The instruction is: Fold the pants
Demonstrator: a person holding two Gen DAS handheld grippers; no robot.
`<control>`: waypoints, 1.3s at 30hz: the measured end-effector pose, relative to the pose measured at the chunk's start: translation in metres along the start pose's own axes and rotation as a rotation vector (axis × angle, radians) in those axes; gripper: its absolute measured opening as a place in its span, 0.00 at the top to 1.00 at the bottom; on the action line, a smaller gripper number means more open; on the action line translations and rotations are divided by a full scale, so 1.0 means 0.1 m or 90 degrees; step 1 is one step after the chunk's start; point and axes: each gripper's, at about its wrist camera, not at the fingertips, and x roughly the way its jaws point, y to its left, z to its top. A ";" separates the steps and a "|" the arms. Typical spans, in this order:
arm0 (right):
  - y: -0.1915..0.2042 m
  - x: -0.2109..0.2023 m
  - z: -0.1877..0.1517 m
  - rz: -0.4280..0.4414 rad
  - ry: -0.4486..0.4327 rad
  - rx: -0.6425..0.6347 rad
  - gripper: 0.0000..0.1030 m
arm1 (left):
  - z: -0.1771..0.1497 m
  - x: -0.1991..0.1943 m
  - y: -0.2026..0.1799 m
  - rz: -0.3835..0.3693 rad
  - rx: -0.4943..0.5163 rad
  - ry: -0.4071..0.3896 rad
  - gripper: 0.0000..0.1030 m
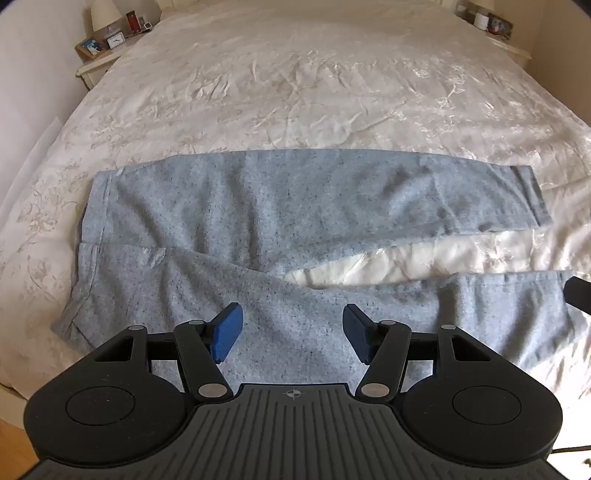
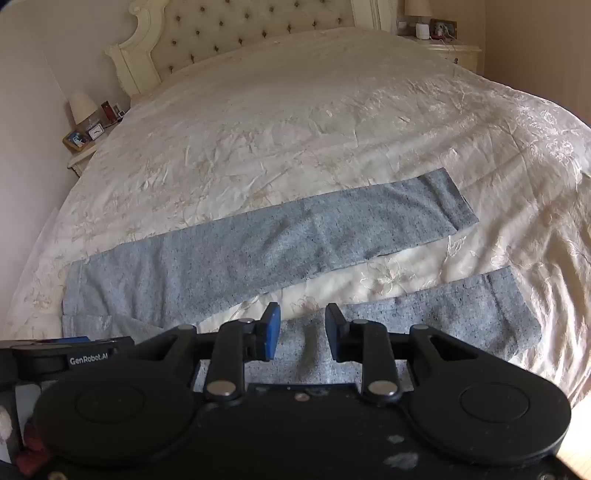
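Observation:
Grey-blue speckled pants (image 1: 258, 221) lie flat across the cream bed, waistband at the left, both legs running to the right with a gap of bedspread between them. My left gripper (image 1: 291, 332) is open, hovering over the near leg close to the crotch. In the right wrist view the pants (image 2: 258, 243) show the same way. My right gripper (image 2: 302, 330) is open above the near leg (image 2: 461, 314), with nothing between its blue pads. The left gripper's body (image 2: 62, 354) shows at the lower left of that view.
The bed (image 1: 295, 81) has a wrinkled cream embroidered bedspread and a tufted headboard (image 2: 240, 33). Nightstands with a lamp, clock and small items stand at the left (image 1: 107, 44) and the right (image 2: 439, 33). Wood floor shows at the lower left (image 1: 11, 443).

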 end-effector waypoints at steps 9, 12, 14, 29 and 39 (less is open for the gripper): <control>0.02 0.01 -0.02 -0.003 0.001 -0.003 0.72 | -0.03 0.01 -0.02 -0.002 0.003 0.010 0.43; 0.01 0.02 -0.06 -0.004 0.001 -0.004 0.72 | -0.03 0.02 -0.02 -0.002 0.003 0.011 0.43; 0.02 0.02 -0.03 -0.006 0.005 -0.007 0.71 | -0.04 0.02 -0.01 -0.002 0.003 0.011 0.43; 0.02 0.05 0.01 -0.003 0.011 -0.019 0.71 | -0.07 0.06 0.00 0.002 0.001 0.019 0.43; 0.04 0.08 0.02 -0.004 0.016 -0.020 0.71 | -0.04 0.08 -0.02 0.005 -0.002 0.028 0.43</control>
